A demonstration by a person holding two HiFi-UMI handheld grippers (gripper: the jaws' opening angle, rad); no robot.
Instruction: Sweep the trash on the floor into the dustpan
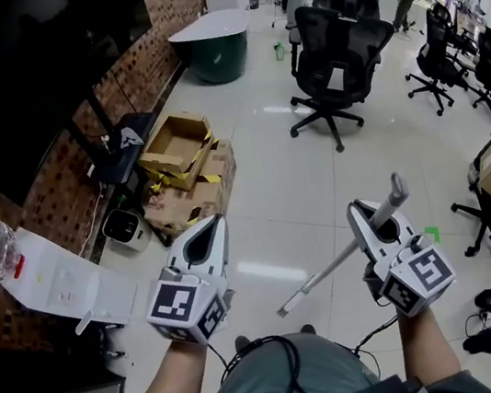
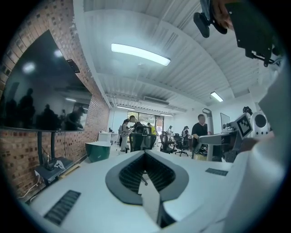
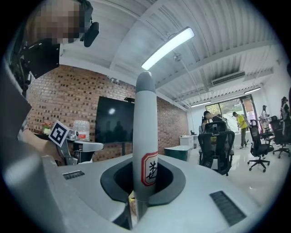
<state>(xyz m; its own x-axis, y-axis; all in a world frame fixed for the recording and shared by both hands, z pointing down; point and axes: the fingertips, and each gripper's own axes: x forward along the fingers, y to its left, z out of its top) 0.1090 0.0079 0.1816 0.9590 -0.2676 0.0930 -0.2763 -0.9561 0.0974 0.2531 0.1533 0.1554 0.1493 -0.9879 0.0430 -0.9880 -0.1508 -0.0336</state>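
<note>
The right gripper (image 1: 373,221), lower right of the frame, is seen clamped on a grey handle (image 1: 328,272) slanting toward lower centre, the left gripper (image 1: 214,229) is held closed on nothing, and neither trash nor dustpan is shown, so progress cannot be judged.

Grey broom handle (image 1: 328,270), tilted, in right hand-held gripper (image 1: 370,217).

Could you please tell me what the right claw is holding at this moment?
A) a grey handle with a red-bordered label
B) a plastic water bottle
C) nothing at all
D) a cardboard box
A: in the right gripper view, the right claw is closed on the grey handle, which stands up between its jaws and bears a red-bordered label.
</note>
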